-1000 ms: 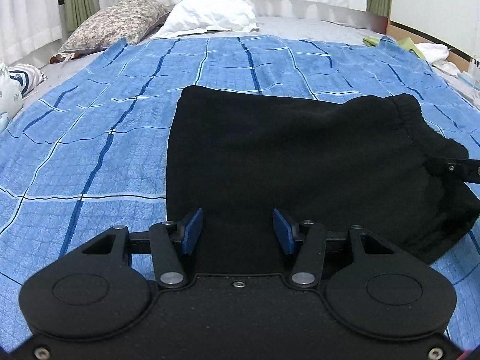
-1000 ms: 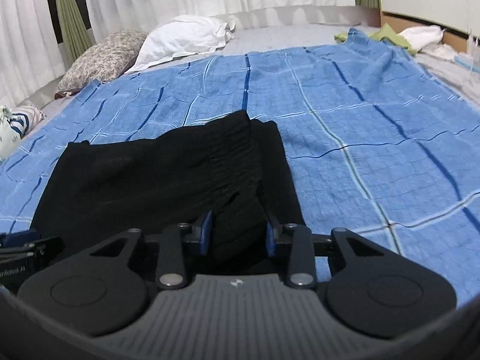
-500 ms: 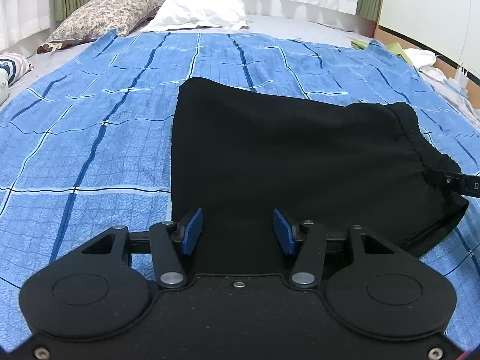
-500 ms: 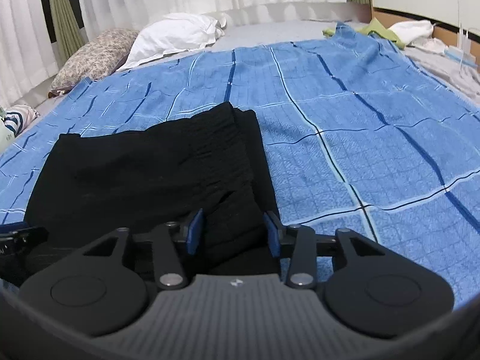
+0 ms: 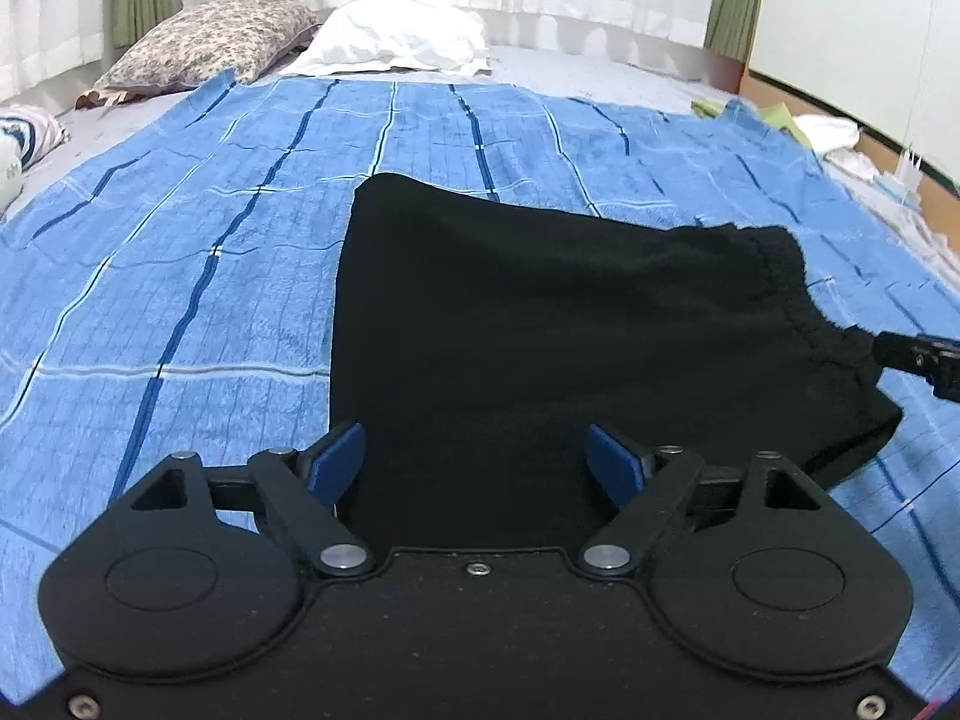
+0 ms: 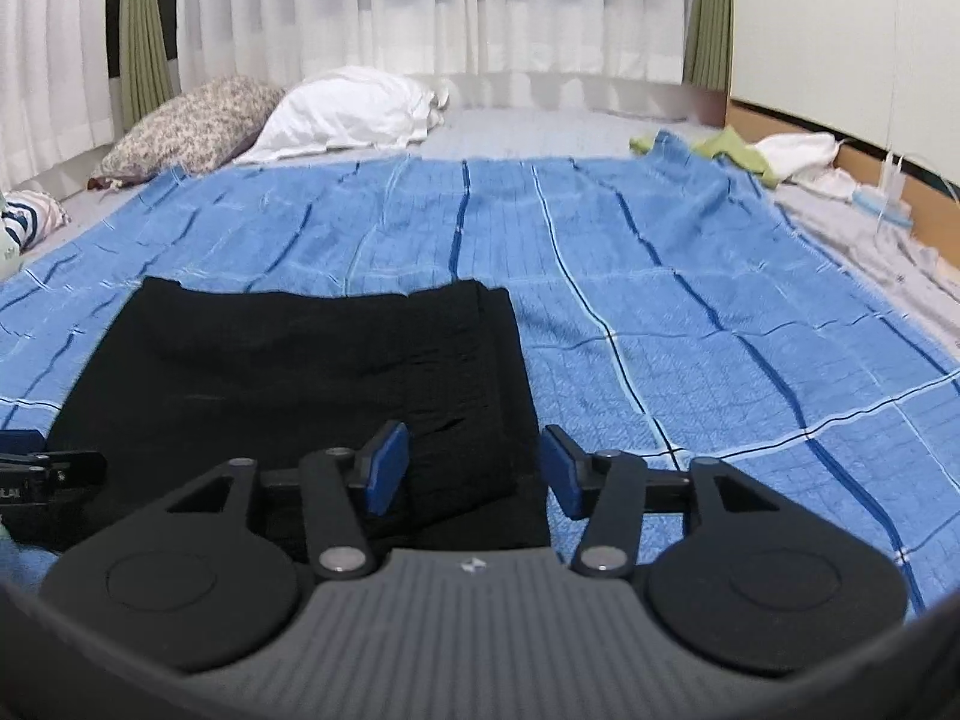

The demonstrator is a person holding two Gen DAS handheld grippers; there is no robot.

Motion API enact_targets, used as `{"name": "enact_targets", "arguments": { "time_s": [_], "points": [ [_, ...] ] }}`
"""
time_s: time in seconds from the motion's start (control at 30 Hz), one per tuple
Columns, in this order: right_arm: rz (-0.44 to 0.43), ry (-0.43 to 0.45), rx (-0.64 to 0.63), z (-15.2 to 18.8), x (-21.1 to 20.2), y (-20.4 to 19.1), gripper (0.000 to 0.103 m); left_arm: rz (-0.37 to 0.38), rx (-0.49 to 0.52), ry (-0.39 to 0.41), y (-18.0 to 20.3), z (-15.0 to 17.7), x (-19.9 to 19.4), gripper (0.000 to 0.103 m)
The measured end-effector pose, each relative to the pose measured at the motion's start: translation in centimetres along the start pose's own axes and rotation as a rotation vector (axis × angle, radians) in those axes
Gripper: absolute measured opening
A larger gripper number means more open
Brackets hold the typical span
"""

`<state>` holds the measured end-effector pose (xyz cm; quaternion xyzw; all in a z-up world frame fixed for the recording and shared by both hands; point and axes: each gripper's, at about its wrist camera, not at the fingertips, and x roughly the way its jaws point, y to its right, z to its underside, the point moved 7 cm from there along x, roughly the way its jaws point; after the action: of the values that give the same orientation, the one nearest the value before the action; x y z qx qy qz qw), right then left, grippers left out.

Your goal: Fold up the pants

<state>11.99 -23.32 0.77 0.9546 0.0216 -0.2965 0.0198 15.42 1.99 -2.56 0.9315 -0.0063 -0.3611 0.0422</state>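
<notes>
on the blue blanket the folded black pants lie flat; left gripper and right gripper have just been opening, both let go.

A blue checked blanket covers the bed, with a floral pillow beside a white pillow at its far end below white curtains, and green cloth far right.

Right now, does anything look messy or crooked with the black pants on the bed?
Mostly tidy. The black pants lie folded flat on the blue blanket. One small thing: at the waistband end a lower layer pokes out past the top one, so the edges don't quite line up.
</notes>
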Motion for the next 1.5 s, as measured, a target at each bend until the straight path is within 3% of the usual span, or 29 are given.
{"name": "enact_targets", "arguments": {
  "time_s": [0.27,0.7,0.93,1.5],
  "points": [
    [-0.007,0.023,-0.004,2.5,-1.9,-2.7,0.081,-0.009,0.002,0.046,0.8,2.0,-2.1,0.092],
    [0.035,-0.027,-0.026,7.1,-0.7,-4.7,0.089,-0.066,0.061,0.063,2.2,4.1,-1.8,0.103],
    [0.041,-0.034,-0.007,7.7,-0.1,-4.4,0.094,-0.116,0.081,0.058,2.5,4.7,-1.1,0.103],
    [-0.01,0.016,-0.03,8.3,-0.2,-4.3,0.1,-0.14,0.074,0.061,2.3,5.3,-1.2,0.103]
  ]
}}
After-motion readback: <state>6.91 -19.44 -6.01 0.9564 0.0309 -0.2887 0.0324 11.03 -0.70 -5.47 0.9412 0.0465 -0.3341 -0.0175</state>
